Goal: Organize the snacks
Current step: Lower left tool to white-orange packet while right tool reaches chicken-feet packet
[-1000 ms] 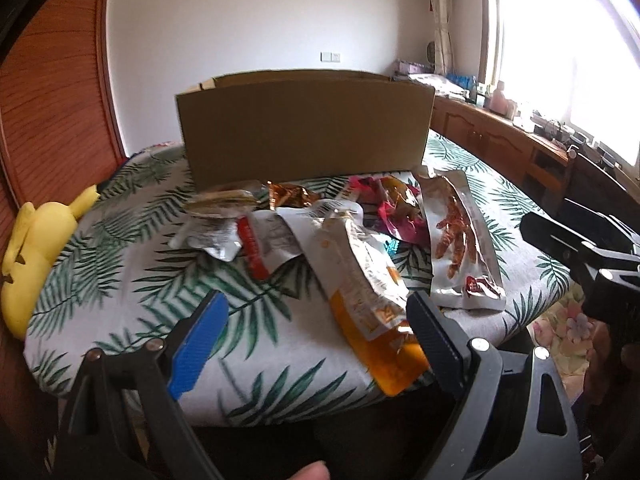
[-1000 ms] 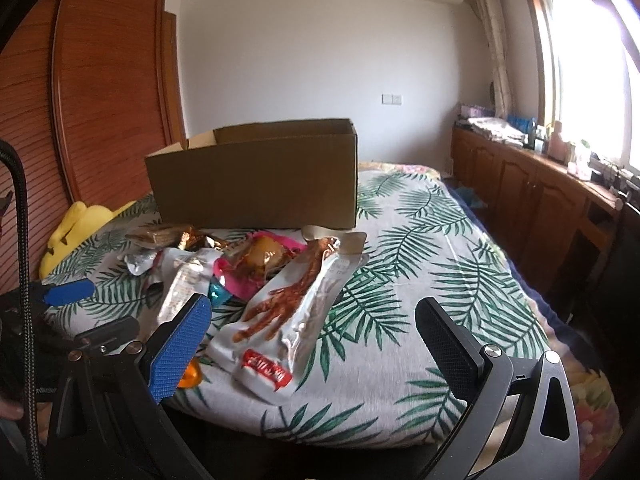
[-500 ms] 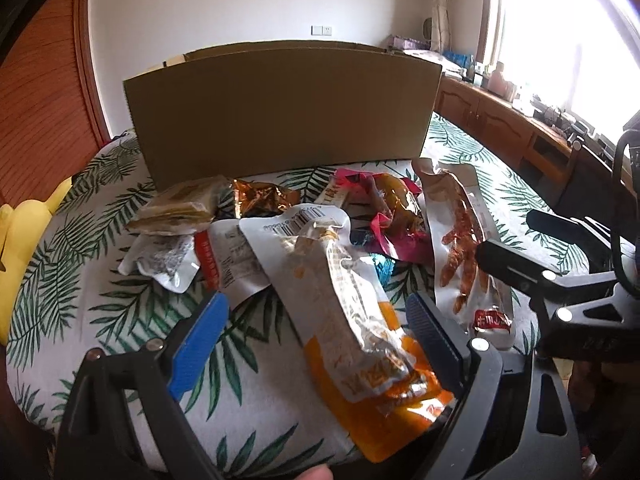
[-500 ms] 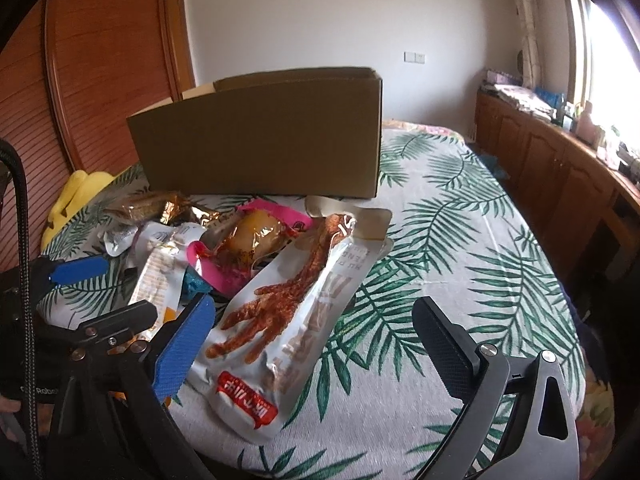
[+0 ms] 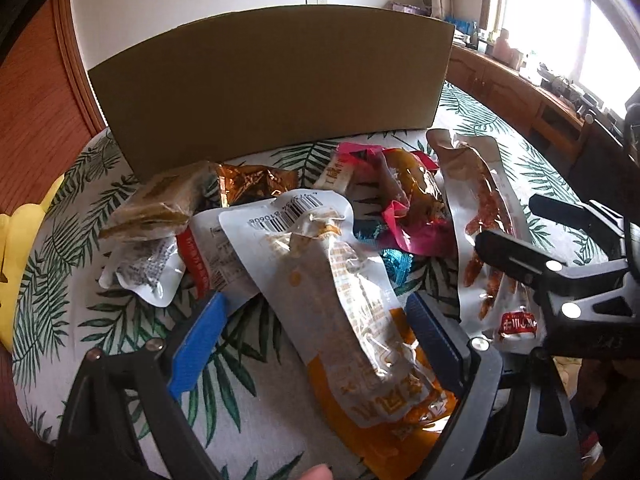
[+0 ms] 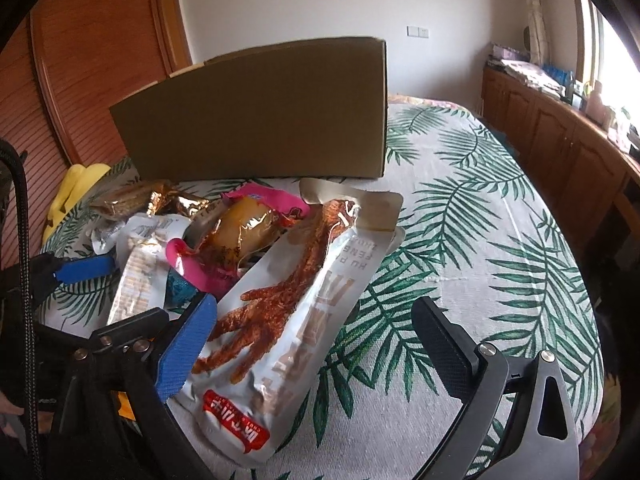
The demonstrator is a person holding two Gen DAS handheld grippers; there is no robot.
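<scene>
- While both grippers hung low over the palm-leaf tablecloth (image 6: 460, 208), the left gripper (image 5: 316, 344) stood wide apart, its blue pad and dark pad on either side of the orange-and-white snack pouch (image 5: 344, 292) without pressing it.
- That pouch lay flat, barcode end toward the cardboard box (image 5: 272, 92), overlapping a white red-edged packet (image 5: 212, 252).
- The right gripper (image 6: 316, 348) was likewise spread wide, holding nothing, straddling the lower end of the chicken-feet pouch (image 6: 296, 312), which lay lengthwise on the cloth.
- Between the two long pouches sat a pink wrapper with a yellowish snack (image 6: 244, 228) and a teal scrap; gold-foil packets (image 5: 256, 180) lay just in front of the box.
- The box stood upright behind the heap, its inside hidden.
- A yellow plush (image 6: 76, 184) rested at the table's left edge.
</scene>
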